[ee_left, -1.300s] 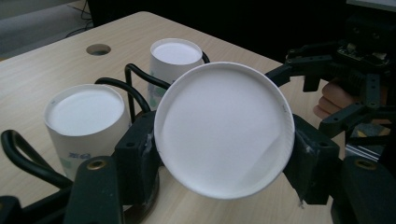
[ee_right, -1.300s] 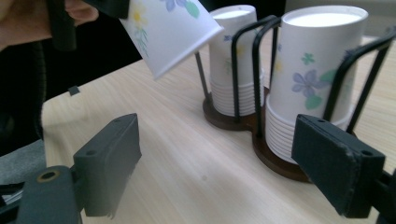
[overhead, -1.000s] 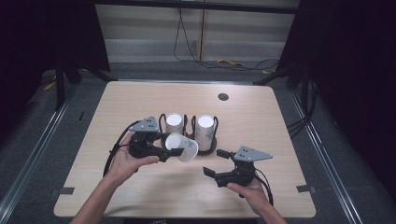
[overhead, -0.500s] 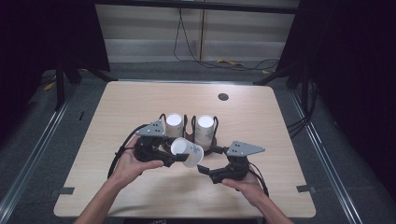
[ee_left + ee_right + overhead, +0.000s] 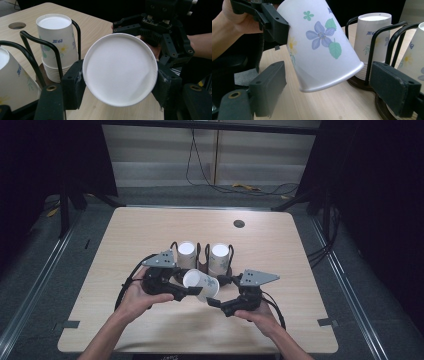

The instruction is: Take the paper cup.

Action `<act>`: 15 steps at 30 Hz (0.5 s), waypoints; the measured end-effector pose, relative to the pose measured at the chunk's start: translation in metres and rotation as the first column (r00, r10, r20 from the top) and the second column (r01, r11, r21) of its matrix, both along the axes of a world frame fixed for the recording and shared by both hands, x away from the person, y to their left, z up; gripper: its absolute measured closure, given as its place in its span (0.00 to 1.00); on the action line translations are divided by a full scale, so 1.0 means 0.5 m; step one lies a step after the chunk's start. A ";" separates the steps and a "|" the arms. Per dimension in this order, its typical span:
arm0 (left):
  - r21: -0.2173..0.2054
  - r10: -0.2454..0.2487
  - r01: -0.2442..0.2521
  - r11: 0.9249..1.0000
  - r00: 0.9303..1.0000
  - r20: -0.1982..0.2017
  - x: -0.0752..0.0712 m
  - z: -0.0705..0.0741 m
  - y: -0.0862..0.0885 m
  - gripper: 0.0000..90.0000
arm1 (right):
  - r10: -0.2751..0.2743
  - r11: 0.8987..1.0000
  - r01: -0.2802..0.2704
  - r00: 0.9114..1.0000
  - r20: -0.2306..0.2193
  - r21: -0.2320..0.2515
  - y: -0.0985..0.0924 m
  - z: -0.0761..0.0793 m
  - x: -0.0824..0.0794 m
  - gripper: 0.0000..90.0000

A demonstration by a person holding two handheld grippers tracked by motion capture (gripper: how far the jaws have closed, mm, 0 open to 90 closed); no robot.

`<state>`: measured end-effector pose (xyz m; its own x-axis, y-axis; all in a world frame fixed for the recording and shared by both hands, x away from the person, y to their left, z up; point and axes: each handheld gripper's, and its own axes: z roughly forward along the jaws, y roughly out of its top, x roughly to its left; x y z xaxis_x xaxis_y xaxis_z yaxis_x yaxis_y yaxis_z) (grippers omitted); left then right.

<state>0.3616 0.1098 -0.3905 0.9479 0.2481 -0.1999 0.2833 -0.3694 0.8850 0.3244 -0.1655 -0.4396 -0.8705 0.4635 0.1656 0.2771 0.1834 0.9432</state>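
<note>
Paper cup [image 5: 201, 285] hangs tilted above the worktop [image 5: 300, 260] between my hands, its long axis slanting, base toward my left hand-held gripper [image 5: 120, 75], which clamps it, rim toward my right hand-held gripper [image 5: 329, 95], jaws spread apart around it. My right gripper view reveals its flower print; beyond stands the cup rack [image 5: 202, 265].

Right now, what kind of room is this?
Probably a recording studio or lab: a bare wooden table ringed by black curtains, loose cables on the floor, and paper cups set out for practice.
</note>
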 end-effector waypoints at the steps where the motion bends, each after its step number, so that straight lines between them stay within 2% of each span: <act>1: 0.000 -0.002 0.002 1.000 1.000 -0.003 -0.001 0.000 0.000 0.39 | 0.010 1.000 -0.010 1.000 0.000 -0.003 0.000 -0.001 0.000 0.16; 4: -0.004 -0.011 0.011 1.000 1.000 -0.006 -0.003 0.003 0.000 0.39 | 0.033 0.999 -0.033 0.999 -0.001 0.003 0.002 -0.001 -0.002 0.16; 5: -0.007 -0.018 0.018 1.000 1.000 -0.002 -0.004 0.005 -0.001 0.39 | 0.041 0.999 -0.041 0.999 0.004 0.027 0.002 0.000 -0.003 0.16; 8: -0.014 -0.023 0.023 1.000 1.000 -0.005 -0.007 0.010 -0.001 0.39 | 0.047 0.998 -0.048 0.999 0.008 0.041 0.001 0.002 -0.004 0.16; 9: -0.016 -0.028 0.027 0.999 1.000 -0.006 -0.010 0.013 -0.002 0.39 | 0.057 0.996 -0.056 0.998 -0.003 0.074 0.000 0.002 -0.003 0.15; 12: -0.016 -0.036 0.035 0.999 0.999 -0.006 -0.012 0.016 -0.003 0.39 | 0.063 0.994 -0.062 0.998 -0.005 0.086 0.000 0.004 -0.003 0.16; 15: -0.021 -0.043 0.043 0.999 0.999 -0.022 -0.012 0.017 -0.004 0.39 | 0.075 0.991 -0.074 0.997 -0.009 0.108 0.000 0.003 -0.001 0.16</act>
<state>0.3554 0.1079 -0.3820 0.9527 0.2029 -0.2263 0.2879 -0.3633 0.8861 0.3238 -0.1653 -0.4381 -0.8994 0.3763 0.2224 0.2788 0.1018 0.9549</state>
